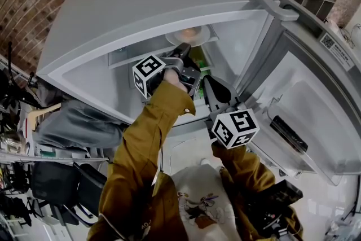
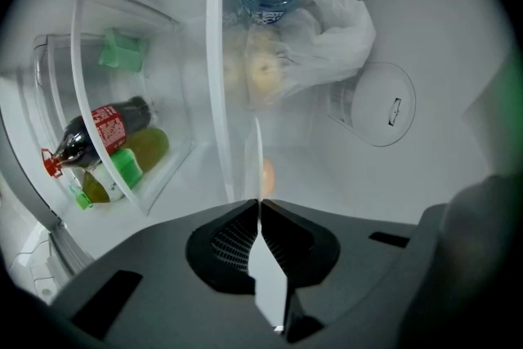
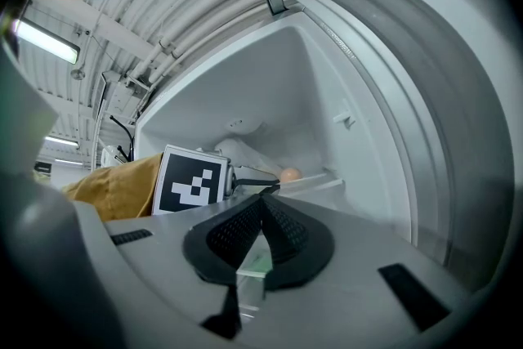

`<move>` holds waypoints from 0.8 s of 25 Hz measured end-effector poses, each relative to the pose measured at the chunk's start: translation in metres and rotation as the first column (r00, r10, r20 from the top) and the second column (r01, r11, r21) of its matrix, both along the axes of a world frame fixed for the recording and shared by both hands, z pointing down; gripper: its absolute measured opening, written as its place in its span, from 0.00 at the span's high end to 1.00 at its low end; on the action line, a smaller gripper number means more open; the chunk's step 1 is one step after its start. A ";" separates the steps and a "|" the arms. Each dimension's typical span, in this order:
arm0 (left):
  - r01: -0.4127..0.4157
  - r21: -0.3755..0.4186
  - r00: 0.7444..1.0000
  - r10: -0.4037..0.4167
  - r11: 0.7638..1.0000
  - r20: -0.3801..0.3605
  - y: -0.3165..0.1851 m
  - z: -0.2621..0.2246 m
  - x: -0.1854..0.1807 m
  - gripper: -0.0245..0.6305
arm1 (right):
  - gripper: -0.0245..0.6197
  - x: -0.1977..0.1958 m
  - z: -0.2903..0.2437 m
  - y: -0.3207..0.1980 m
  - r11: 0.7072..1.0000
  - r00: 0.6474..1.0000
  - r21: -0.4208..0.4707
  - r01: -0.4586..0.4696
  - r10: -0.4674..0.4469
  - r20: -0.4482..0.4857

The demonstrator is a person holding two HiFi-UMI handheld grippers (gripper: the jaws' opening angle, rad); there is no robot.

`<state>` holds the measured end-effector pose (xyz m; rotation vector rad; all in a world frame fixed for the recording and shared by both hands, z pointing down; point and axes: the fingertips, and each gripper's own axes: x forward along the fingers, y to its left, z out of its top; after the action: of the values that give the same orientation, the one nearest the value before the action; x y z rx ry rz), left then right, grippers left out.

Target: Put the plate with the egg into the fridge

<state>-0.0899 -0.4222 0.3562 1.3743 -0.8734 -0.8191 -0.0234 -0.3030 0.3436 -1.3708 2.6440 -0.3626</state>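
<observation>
Placement is nearly done: we hold the clear round plate point(image 1: 176, 38) with the brown egg point(image 1: 190, 34) inside the open grey fridge point(image 1: 248, 36), the left gripper point(image 2: 260, 204) clamped on its rim and the right gripper point(image 3: 261, 202) closed, empty, just outside; release remains.

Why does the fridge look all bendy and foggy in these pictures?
Head view: the wide lens bends the fridge into curves. Left gripper view: the white inside looks hazy, and the egg on the plate is blurred. Right gripper view: the corners go black.
</observation>
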 end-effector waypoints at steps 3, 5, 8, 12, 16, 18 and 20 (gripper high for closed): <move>0.005 0.014 1.000 -0.005 1.000 -0.001 -0.004 -0.003 0.000 0.93 | 0.95 -0.001 0.000 -0.003 1.000 1.000 0.001 0.005 -0.005 -0.001; 0.007 0.026 1.000 -0.007 1.000 -0.001 -0.006 -0.005 -0.001 0.93 | 0.95 -0.002 0.001 -0.005 1.000 1.000 -0.001 0.008 -0.008 -0.002; 0.013 0.046 1.000 -0.013 0.999 -0.002 -0.010 -0.010 -0.003 0.93 | 0.95 -0.003 0.001 -0.007 1.000 1.000 -0.005 0.011 -0.011 -0.004; 0.017 0.043 1.000 -0.016 0.999 -0.014 -0.015 -0.012 -0.003 0.93 | 0.95 -0.002 0.000 -0.008 1.000 1.000 -0.007 0.009 -0.010 -0.005; 0.015 0.028 1.000 -0.015 0.999 -0.015 -0.018 -0.008 -0.003 0.93 | 0.95 -0.001 0.000 -0.009 1.000 1.000 -0.010 0.006 -0.006 -0.009; 0.014 0.026 1.000 -0.014 1.000 -0.022 -0.020 -0.008 -0.003 0.93 | 0.95 -0.001 0.000 -0.010 1.000 1.000 -0.010 0.005 -0.005 -0.010; 0.015 0.022 0.999 -0.015 1.000 -0.028 -0.022 -0.008 -0.003 0.93 | 0.95 -0.001 -0.001 -0.009 1.000 1.000 -0.009 0.006 -0.006 -0.011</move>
<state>-0.0925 -0.4445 0.3483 1.3740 -0.8558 -0.8602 -0.0247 -0.3123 0.3423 -1.3721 2.6587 -0.3685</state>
